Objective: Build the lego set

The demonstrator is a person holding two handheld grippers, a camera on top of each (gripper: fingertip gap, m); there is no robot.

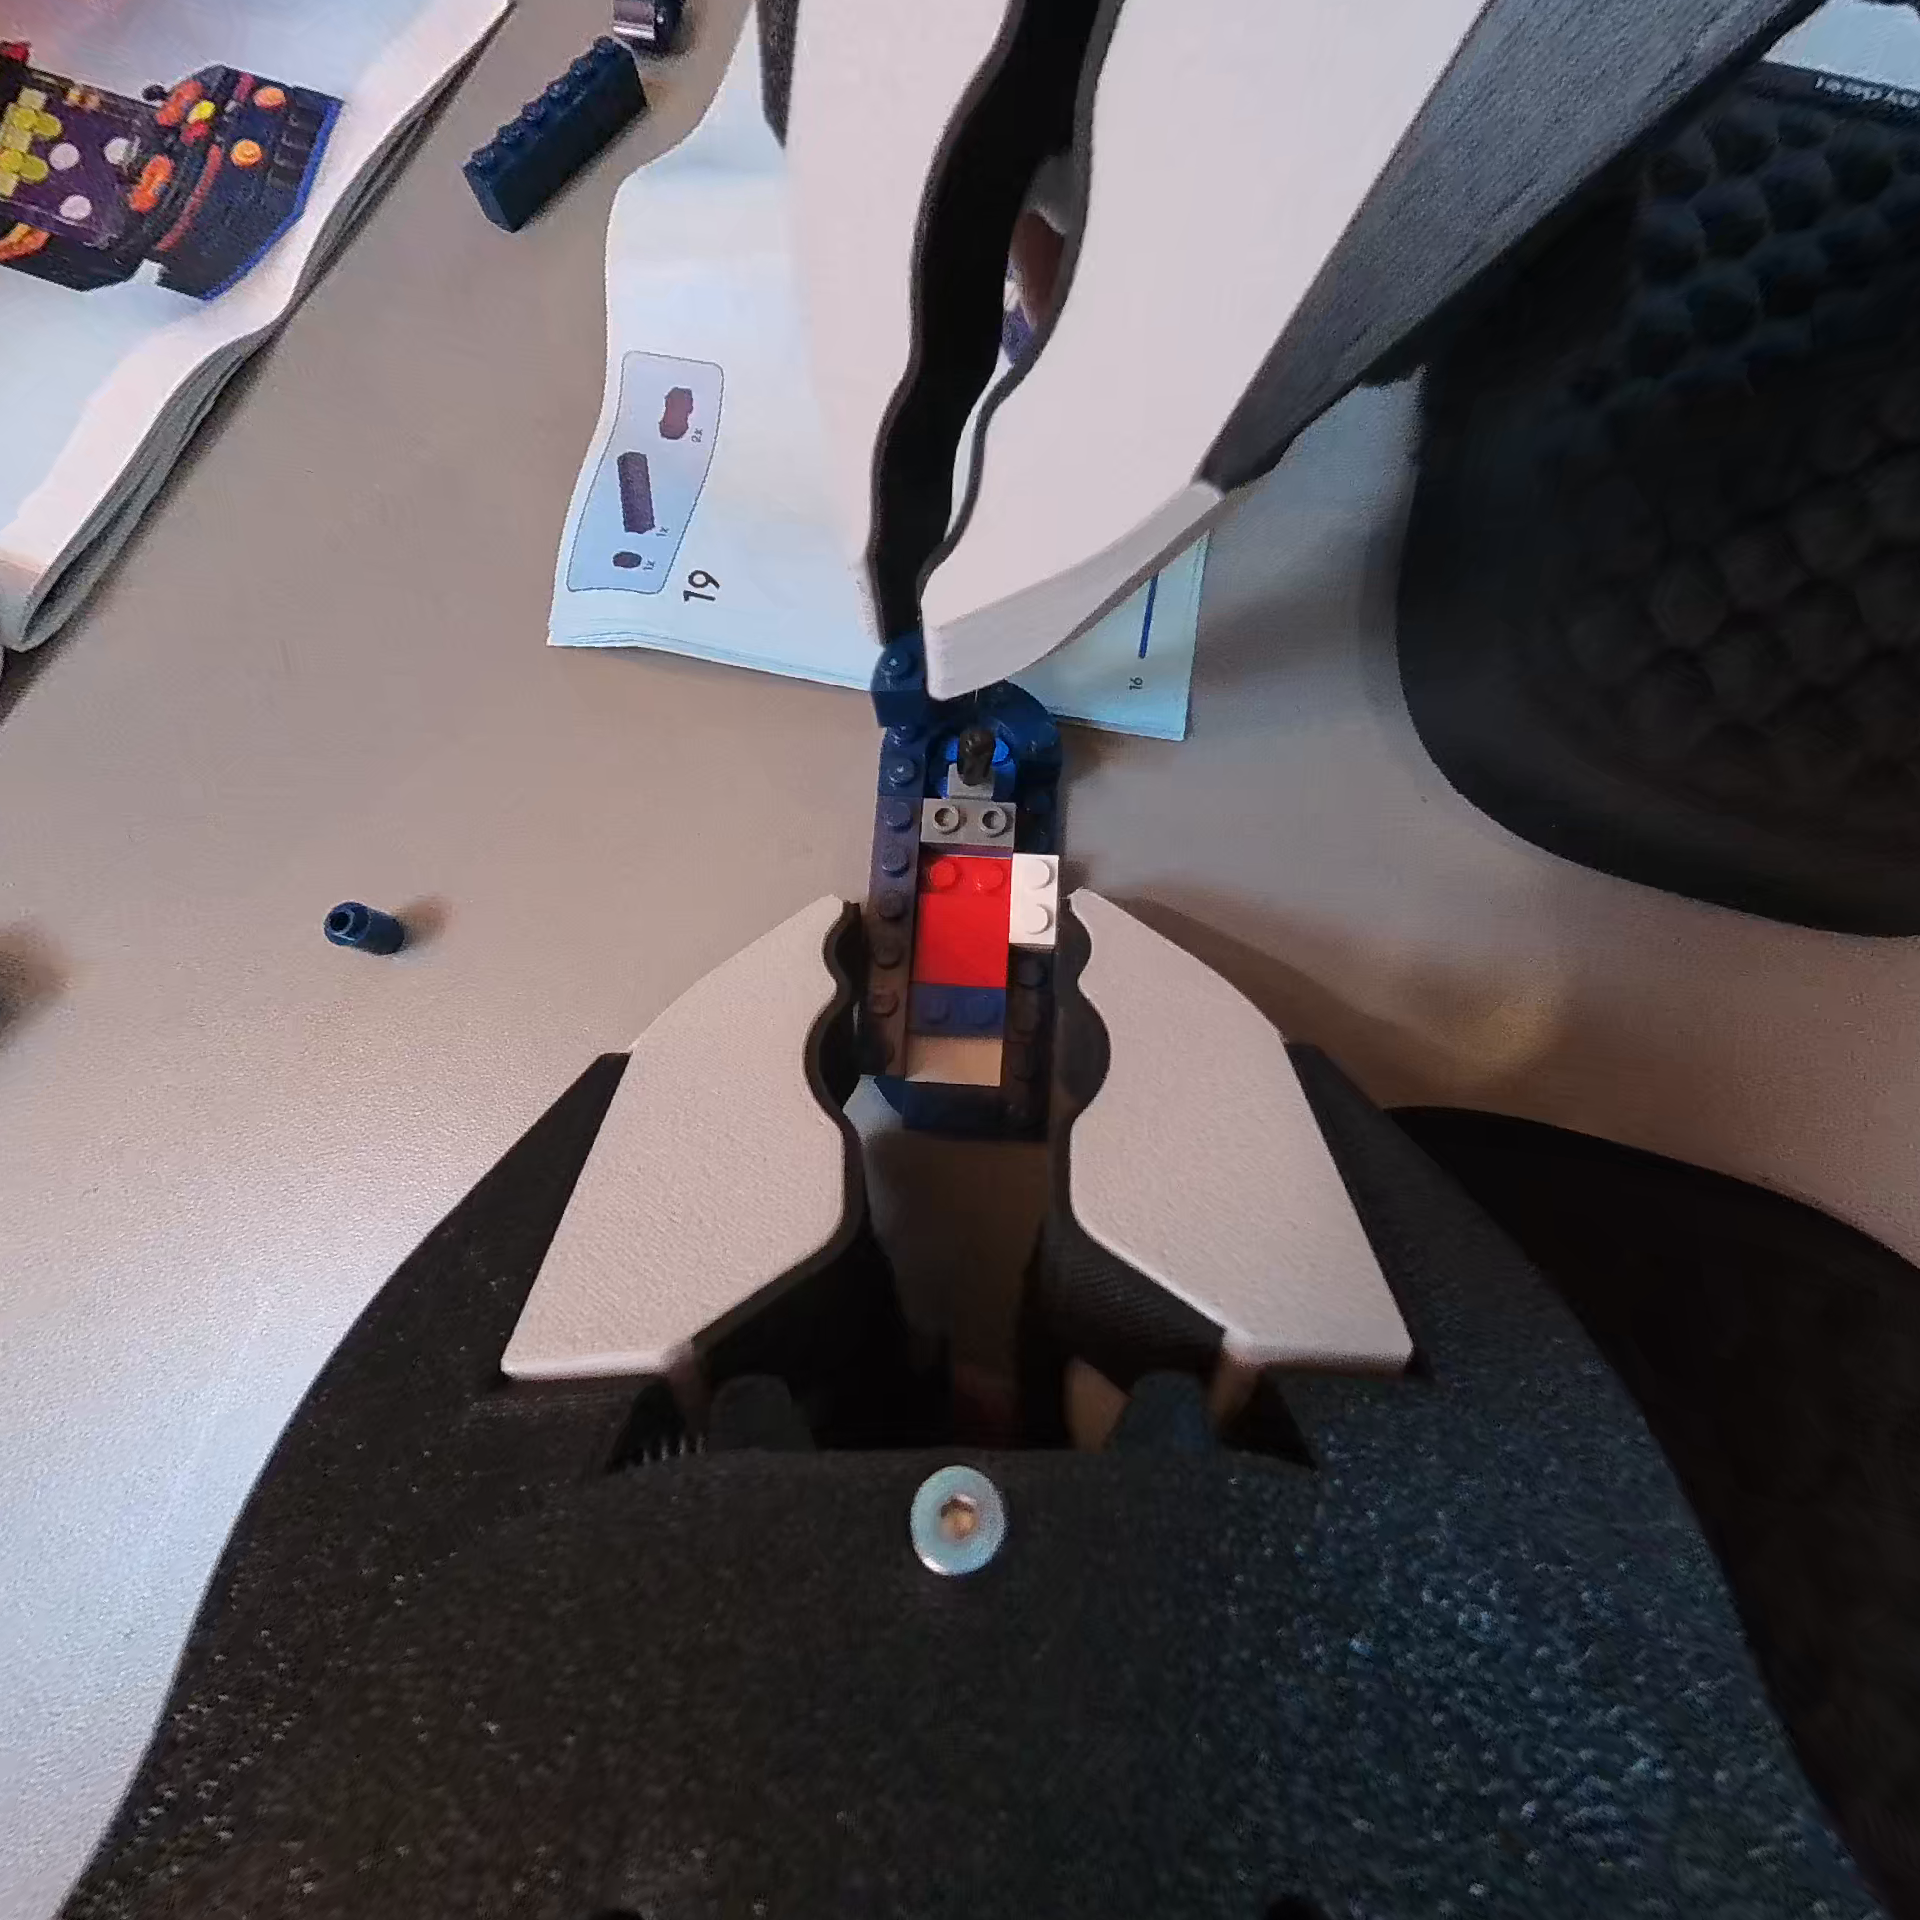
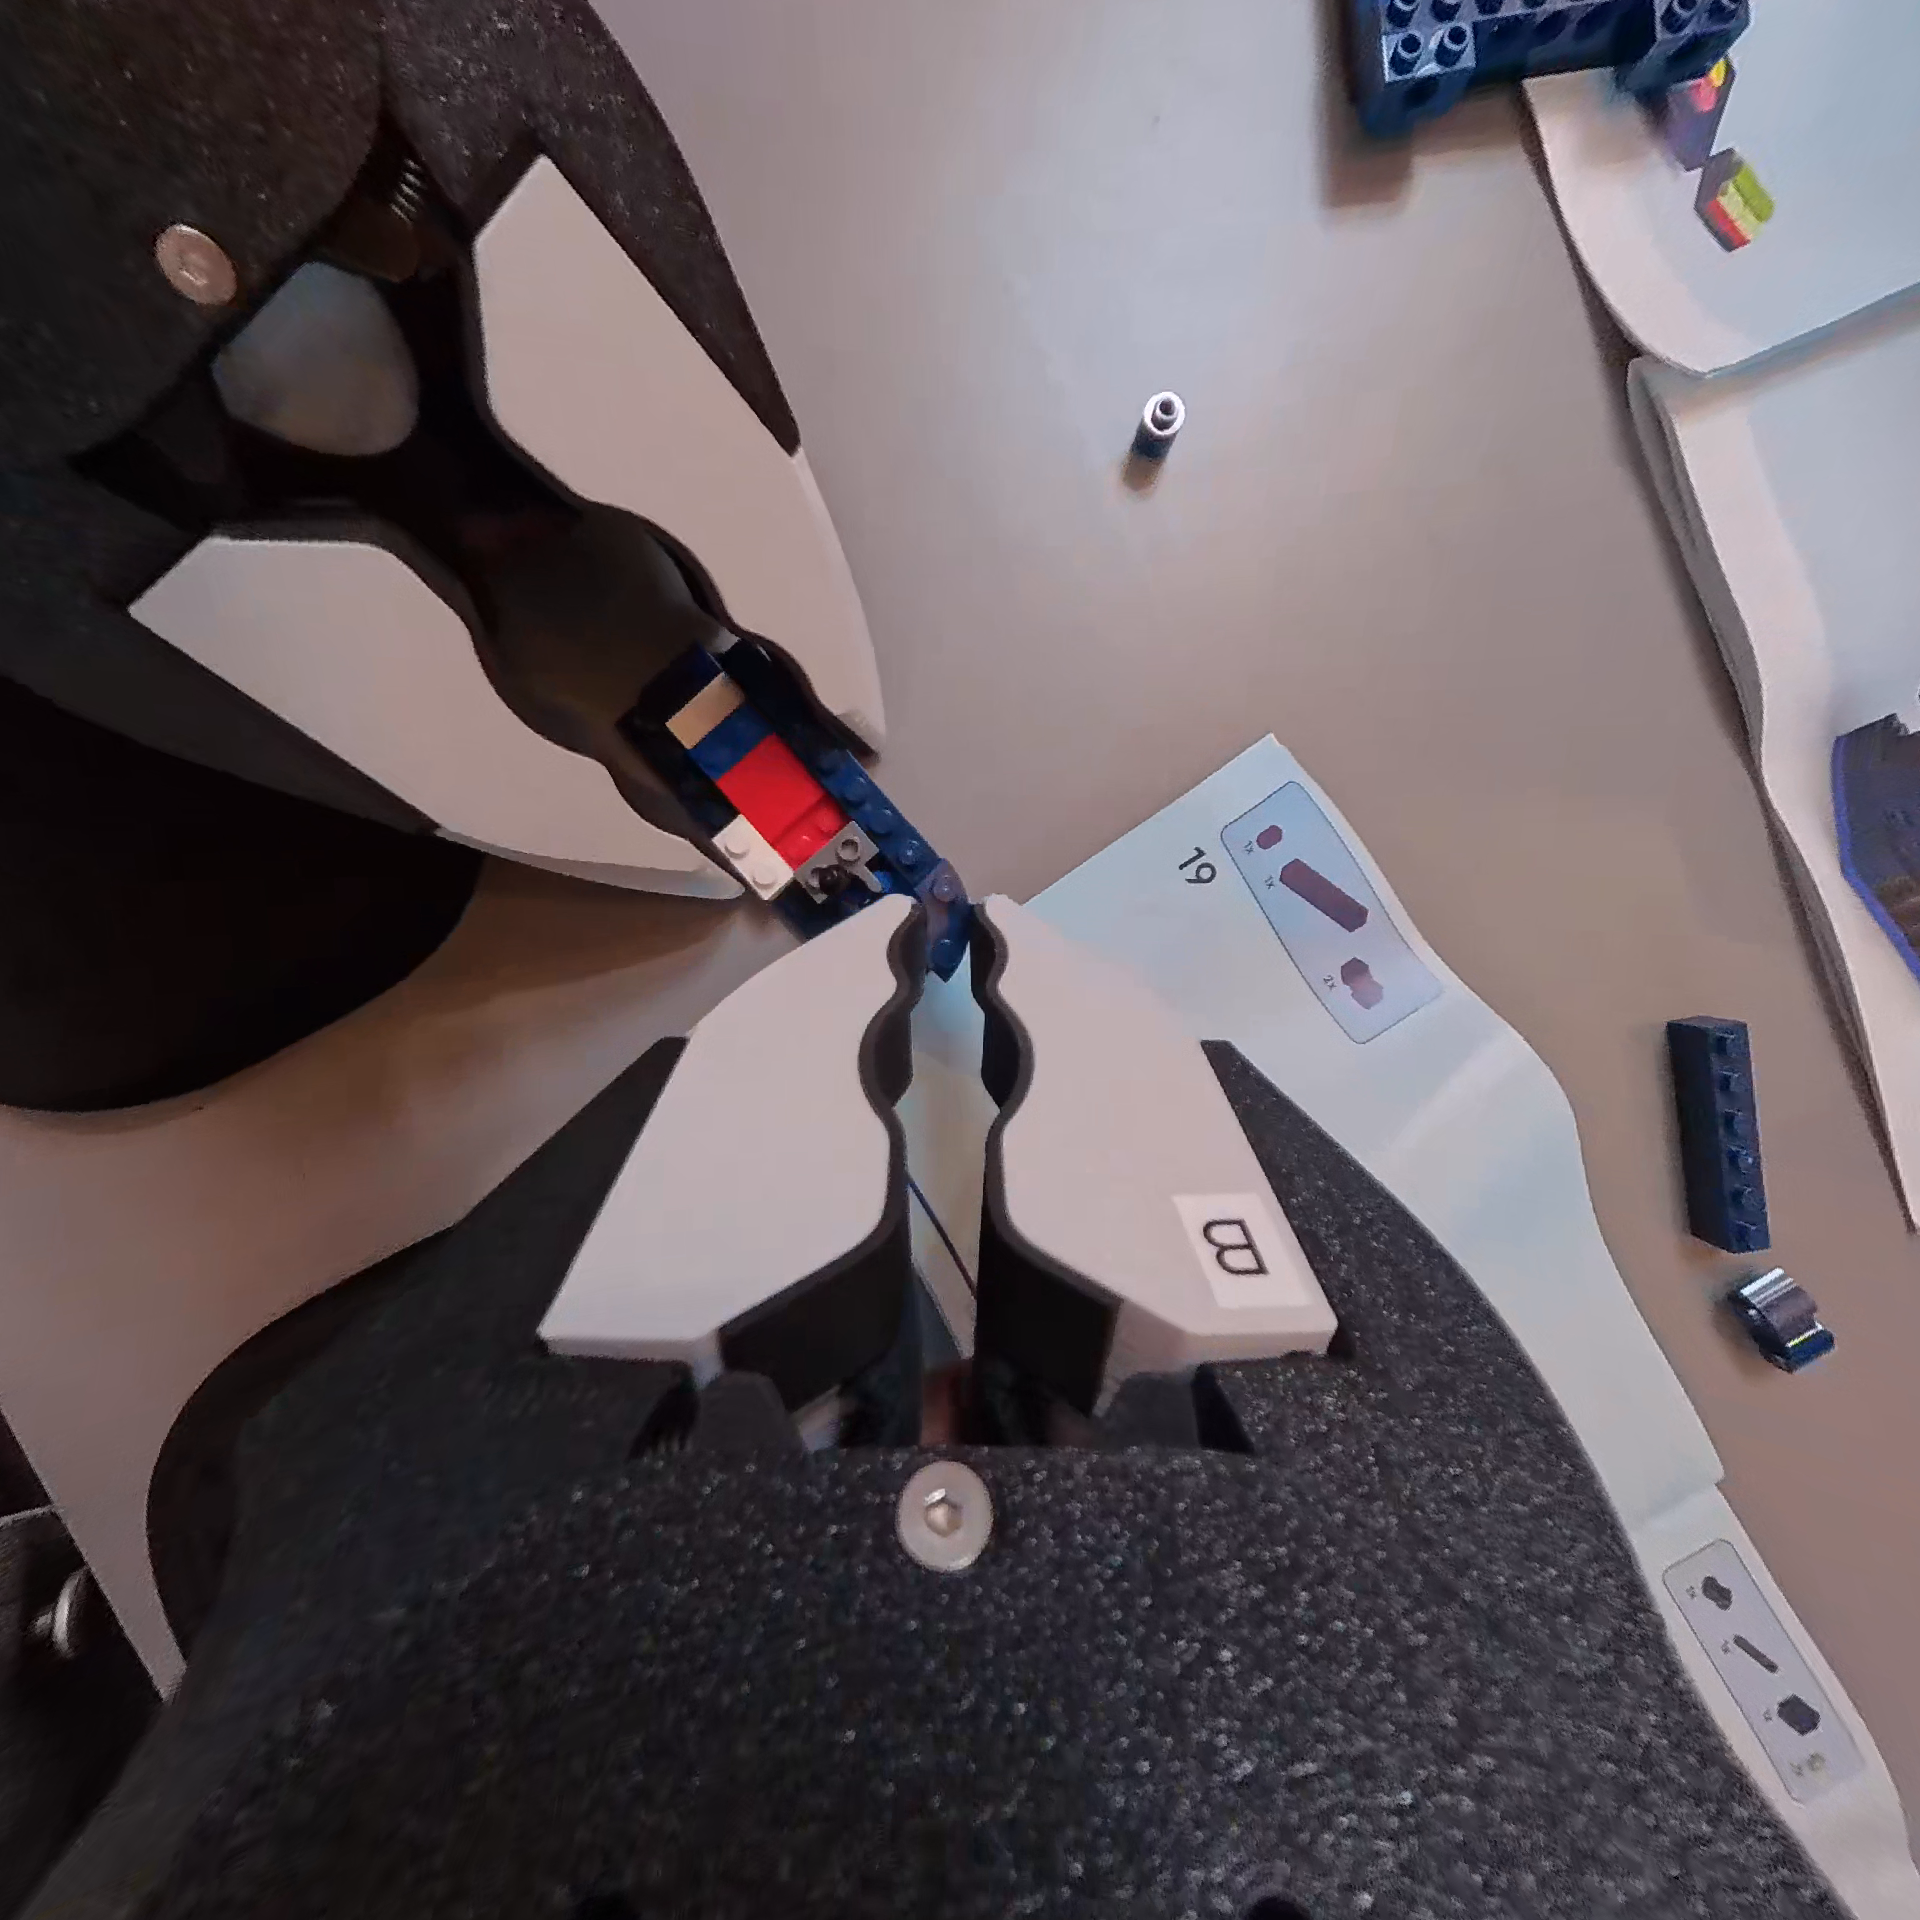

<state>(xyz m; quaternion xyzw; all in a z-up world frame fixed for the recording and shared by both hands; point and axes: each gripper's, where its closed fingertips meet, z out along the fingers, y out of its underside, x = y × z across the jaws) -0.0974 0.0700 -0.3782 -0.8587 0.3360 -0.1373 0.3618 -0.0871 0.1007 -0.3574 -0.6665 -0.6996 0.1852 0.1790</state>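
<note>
A beige table [image 2: 1091,260] carries an open instruction booklet [image 1: 707,582] with pale blue pages. A second, thicker booklet [image 1: 156,343] lies near the left edge, open at a colour picture of a model. A long dark blue brick [image 1: 556,135] rests between the two booklets. A small dark blue round piece [image 1: 364,927] lies apart on the bare surface. A small dark curved piece [image 2: 1779,1317] sits near the long brick. A dark blue brick assembly [image 2: 1538,47] stands at the far edge.
</note>
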